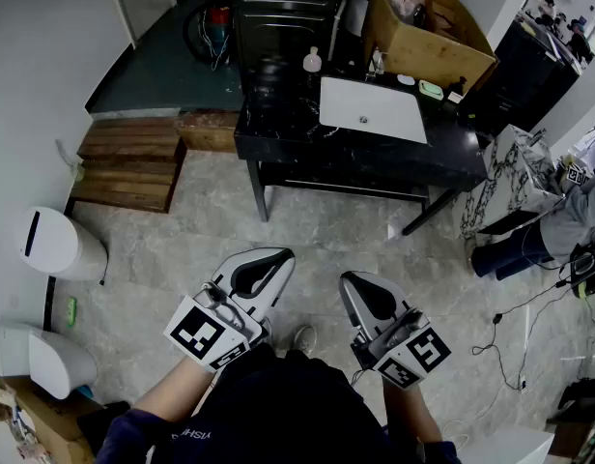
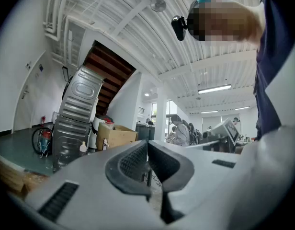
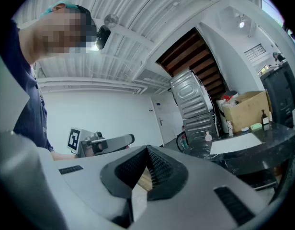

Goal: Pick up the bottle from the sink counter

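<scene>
Bottle (image 1: pixel 312 61) standing on bench (image 1: pixel 288 119) beside white sink (image 1: pixel 389 114); left hand-held gripper (image 1: pixel 270 257) and right hand-held gripper (image 1: pixel 353 280) hovering far off, jaws closed, empty.

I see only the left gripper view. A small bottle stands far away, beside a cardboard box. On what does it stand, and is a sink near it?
Observer: The bottle stands upright on the black counter, by the far left corner of the white sink.
Operator: How is the right gripper? I do not see it.
Observer: The right gripper is shut, nothing between its jaws.
Operator: Are the grippers near the counter?
Observer: No. The left gripper and the right are held at the person's body; tiled floor lies before the counter.
</scene>
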